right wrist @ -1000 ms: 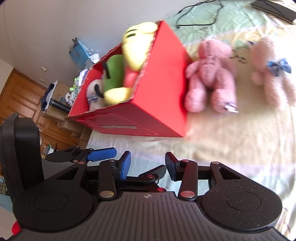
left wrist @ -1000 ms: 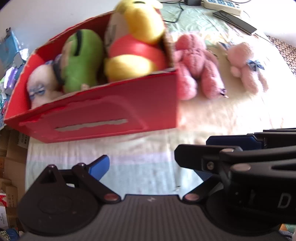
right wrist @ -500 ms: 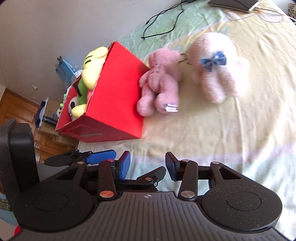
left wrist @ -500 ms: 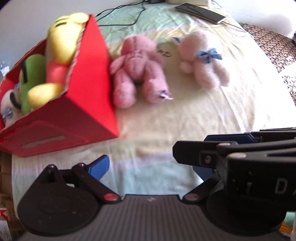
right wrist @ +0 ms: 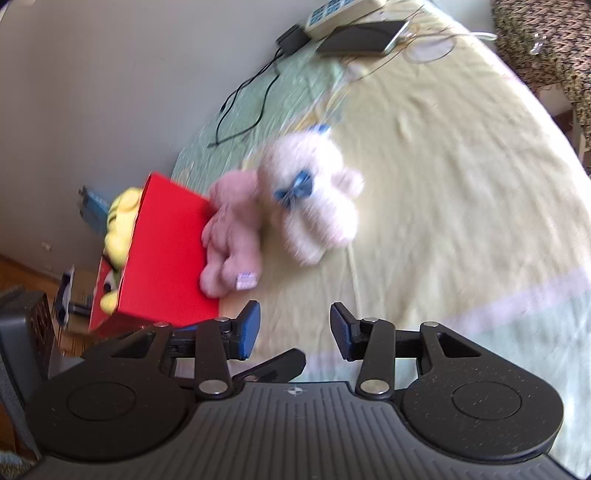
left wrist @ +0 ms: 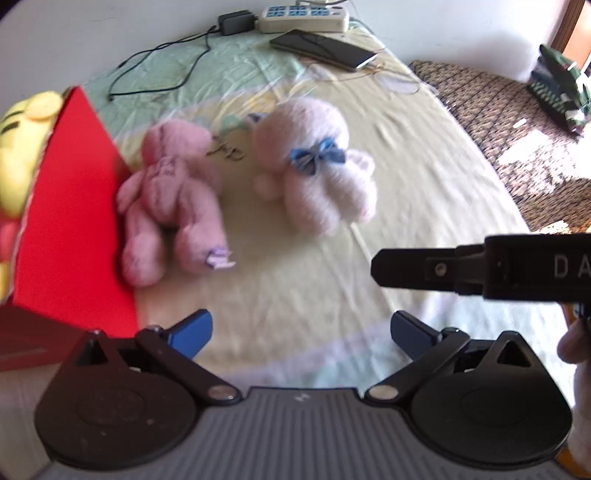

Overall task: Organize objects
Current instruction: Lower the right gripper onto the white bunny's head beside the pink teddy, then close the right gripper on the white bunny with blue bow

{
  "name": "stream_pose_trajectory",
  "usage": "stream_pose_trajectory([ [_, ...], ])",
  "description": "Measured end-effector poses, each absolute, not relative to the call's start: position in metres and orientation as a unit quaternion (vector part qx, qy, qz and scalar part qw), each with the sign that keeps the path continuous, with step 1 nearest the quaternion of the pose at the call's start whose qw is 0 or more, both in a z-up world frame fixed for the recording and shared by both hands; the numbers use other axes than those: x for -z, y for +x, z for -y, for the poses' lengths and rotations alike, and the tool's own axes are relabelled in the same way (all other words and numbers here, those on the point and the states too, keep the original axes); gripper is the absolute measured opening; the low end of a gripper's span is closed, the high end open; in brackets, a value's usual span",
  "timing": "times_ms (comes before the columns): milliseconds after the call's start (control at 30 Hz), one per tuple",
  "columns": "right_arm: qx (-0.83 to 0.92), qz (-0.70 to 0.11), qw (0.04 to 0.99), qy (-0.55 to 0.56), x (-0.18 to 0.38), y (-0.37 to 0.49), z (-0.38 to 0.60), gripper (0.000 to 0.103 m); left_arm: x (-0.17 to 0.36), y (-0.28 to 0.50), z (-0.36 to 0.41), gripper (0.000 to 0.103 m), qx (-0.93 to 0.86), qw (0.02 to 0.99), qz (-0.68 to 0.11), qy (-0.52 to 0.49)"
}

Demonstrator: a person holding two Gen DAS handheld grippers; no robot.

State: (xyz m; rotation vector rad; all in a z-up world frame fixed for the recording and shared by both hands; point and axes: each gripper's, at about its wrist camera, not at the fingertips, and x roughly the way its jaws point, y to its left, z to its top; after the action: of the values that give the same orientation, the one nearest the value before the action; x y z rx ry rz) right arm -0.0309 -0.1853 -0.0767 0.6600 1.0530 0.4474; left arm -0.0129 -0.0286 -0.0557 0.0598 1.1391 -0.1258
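Two plush bears lie on the yellow bedsheet: a darker pink bear (left wrist: 173, 199) (right wrist: 232, 236) against the side of a red box (left wrist: 70, 221) (right wrist: 166, 254), and a pale pink bear with a blue bow (left wrist: 317, 173) (right wrist: 314, 199) to its right. A yellow plush (left wrist: 18, 147) (right wrist: 120, 221) sticks out of the box. My left gripper (left wrist: 301, 334) hovers short of the bears, its jaws opening wide with nothing between them. My right gripper (right wrist: 293, 330) is partly open and empty, also short of the bears. Part of the right tool crosses the left wrist view.
At the far edge of the bed lie a power strip (left wrist: 303, 18) (right wrist: 340, 14), a charger with a black cable (left wrist: 162, 66) (right wrist: 251, 96) and a dark phone (left wrist: 321, 48) (right wrist: 362, 37). A brown woven surface (left wrist: 498, 122) borders the bed on the right.
Both views have swung right, off the red box and onto the two bears, which now look larger. The left jaws have spread wider.
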Motion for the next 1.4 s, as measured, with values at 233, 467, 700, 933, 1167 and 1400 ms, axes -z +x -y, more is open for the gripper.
stream_pose_trajectory([
  [233,-0.175,-0.461,0.808,0.322,0.072,-0.005,0.208,0.055,0.056,0.023,0.03,0.102,0.096,0.847,-0.523,-0.013],
  [467,-0.175,-0.449,0.814,0.325,0.079,0.025,0.205,0.059,0.066,0.054,0.02,0.102,0.111,0.85,-0.513,-0.046],
  [700,-0.179,-0.46,0.813,0.31,0.092,0.051,0.192,0.06,0.072,0.079,0.013,0.102,0.133,0.846,-0.511,-0.072],
  [933,-0.188,-0.469,0.804,0.313,0.102,0.067,0.18,0.06,0.083,0.097,0.004,0.094,0.149,0.838,-0.52,-0.077],
  [1167,-0.221,-0.478,0.78,0.338,0.111,0.074,0.163,0.061,0.091,0.105,-0.001,0.086,0.152,0.832,-0.527,-0.08],
  [1400,-0.215,-0.466,0.78,0.357,0.107,0.066,0.166,0.046,0.084,0.098,-0.005,0.081,0.161,0.836,-0.517,-0.081],
])
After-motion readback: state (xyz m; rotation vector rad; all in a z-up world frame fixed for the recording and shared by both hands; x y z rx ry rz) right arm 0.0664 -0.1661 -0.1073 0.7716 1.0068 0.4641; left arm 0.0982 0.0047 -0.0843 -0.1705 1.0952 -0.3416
